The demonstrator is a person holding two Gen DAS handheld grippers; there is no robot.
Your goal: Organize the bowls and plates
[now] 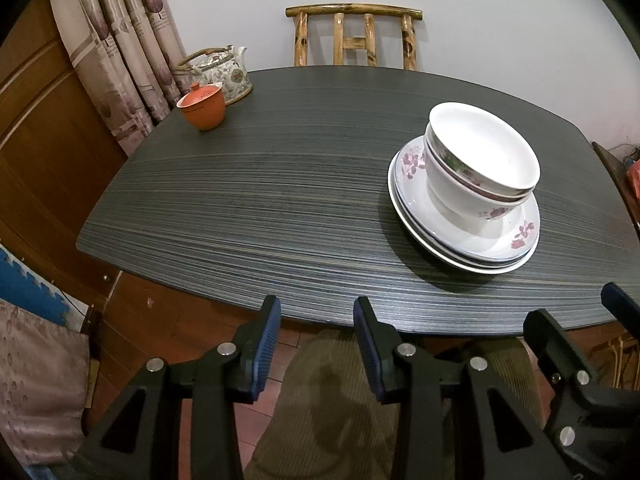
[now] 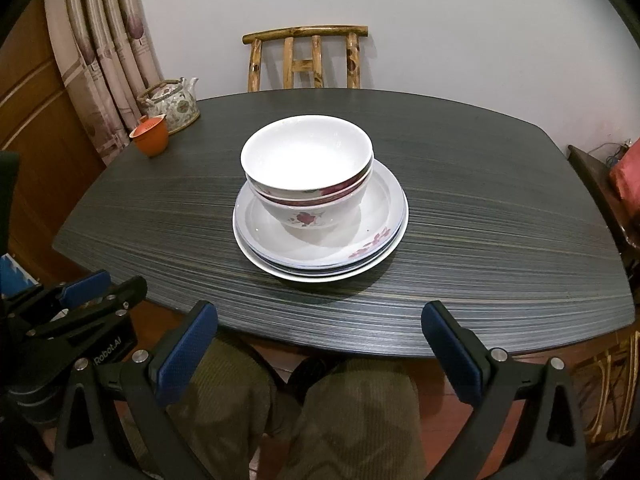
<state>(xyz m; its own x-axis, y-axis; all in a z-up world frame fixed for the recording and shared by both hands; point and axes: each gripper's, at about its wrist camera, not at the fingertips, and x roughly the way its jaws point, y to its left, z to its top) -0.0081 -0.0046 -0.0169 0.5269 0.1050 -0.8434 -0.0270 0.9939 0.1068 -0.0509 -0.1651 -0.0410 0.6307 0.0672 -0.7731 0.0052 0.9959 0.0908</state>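
Note:
Two nested white bowls (image 2: 306,168) with red flower prints sit on a stack of white plates (image 2: 320,240) on the dark striped table (image 2: 500,220). In the left wrist view the bowls (image 1: 480,156) and plates (image 1: 460,236) lie to the right. My left gripper (image 1: 316,320) is open and empty at the table's near edge, left of the stack. My right gripper (image 2: 320,332) is open wide and empty at the near edge, in front of the stack. The right gripper also shows at the left wrist view's right edge (image 1: 580,344), and the left gripper shows in the right wrist view (image 2: 80,300).
An orange lidded cup (image 1: 202,106) and a patterned teapot (image 1: 224,70) stand at the table's far left corner by a curtain (image 1: 116,48). A bamboo chair (image 1: 354,36) stands behind the table. My knees (image 2: 280,408) are below the near edge.

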